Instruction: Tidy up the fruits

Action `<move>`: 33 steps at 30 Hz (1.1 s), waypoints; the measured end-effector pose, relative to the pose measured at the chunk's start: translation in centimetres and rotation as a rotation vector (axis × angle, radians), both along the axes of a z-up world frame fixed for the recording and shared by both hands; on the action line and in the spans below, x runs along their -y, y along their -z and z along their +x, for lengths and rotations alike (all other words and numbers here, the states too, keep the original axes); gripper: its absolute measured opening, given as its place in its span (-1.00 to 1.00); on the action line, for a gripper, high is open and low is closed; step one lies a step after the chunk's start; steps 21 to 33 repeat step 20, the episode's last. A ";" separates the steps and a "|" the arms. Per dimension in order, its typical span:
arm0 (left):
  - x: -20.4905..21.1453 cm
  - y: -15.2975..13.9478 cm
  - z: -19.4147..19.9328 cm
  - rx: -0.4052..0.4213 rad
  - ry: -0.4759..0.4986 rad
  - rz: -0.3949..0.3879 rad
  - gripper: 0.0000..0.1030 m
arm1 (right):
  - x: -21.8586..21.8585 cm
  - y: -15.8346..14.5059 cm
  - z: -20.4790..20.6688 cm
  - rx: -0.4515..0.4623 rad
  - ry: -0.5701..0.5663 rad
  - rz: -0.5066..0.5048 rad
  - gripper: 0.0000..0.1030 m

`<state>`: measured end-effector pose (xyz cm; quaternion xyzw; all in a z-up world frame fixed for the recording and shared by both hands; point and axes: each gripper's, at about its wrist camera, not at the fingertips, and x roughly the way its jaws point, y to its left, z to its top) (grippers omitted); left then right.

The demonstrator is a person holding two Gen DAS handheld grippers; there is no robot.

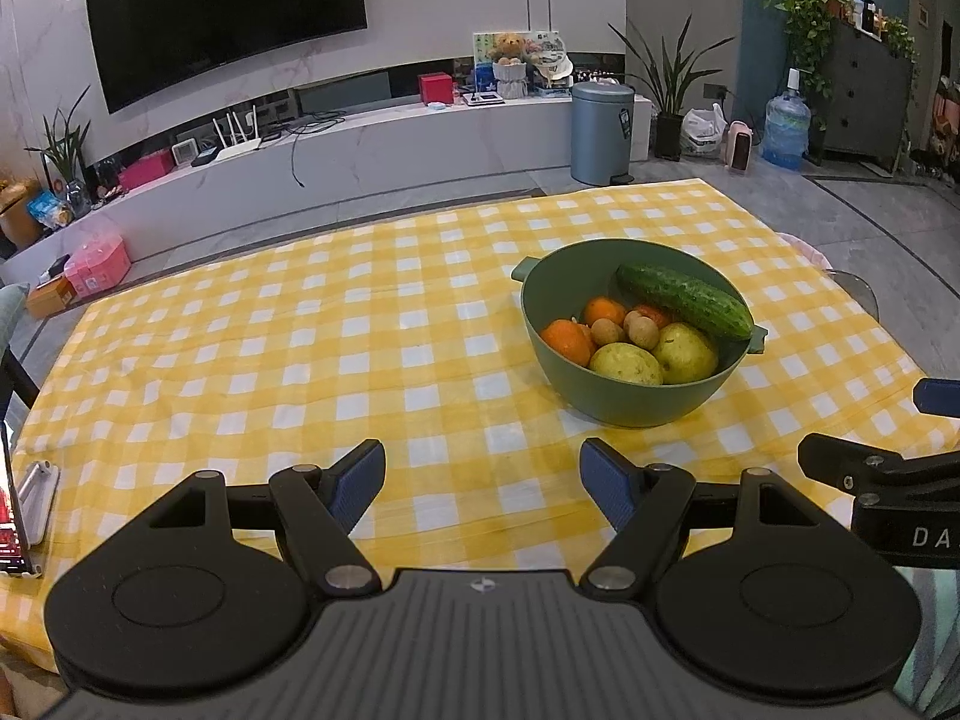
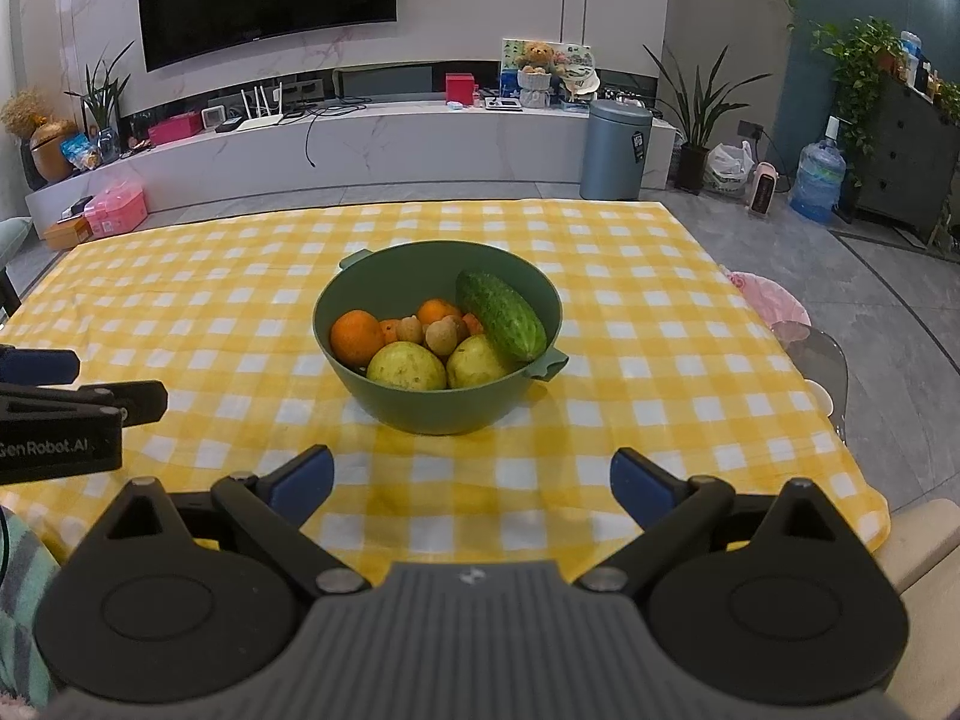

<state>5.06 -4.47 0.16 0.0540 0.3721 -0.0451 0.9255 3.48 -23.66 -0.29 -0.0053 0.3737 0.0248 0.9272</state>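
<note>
A green bowl [image 1: 630, 402] [image 2: 432, 408] stands on the yellow checked tablecloth. It holds a cucumber [image 1: 684, 300] [image 2: 501, 315], two yellow-green pears [image 1: 627, 363] [image 2: 408, 366], oranges [image 1: 567, 341] [image 2: 356, 336] and small brown round fruits [image 1: 607, 331] [image 2: 441, 337]. My left gripper [image 1: 483, 483] is open and empty, low over the cloth, in front and to the left of the bowl. My right gripper [image 2: 471, 483] is open and empty, straight in front of the bowl. Each gripper shows at the edge of the other's view.
The tablecloth [image 1: 270, 348] [image 2: 660, 324] covers the whole table. A device on a stand [image 1: 24, 510] sits at the table's left edge. A chair with a pink cushion [image 2: 774, 306] stands at the right. A grey bin [image 1: 602, 132] and a TV bench lie beyond.
</note>
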 end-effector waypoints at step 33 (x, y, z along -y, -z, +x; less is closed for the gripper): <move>0.6 -1.3 -1.0 0.064 0.024 0.016 0.73 | 0.0 0.6 -0.5 -0.011 0.009 0.015 0.85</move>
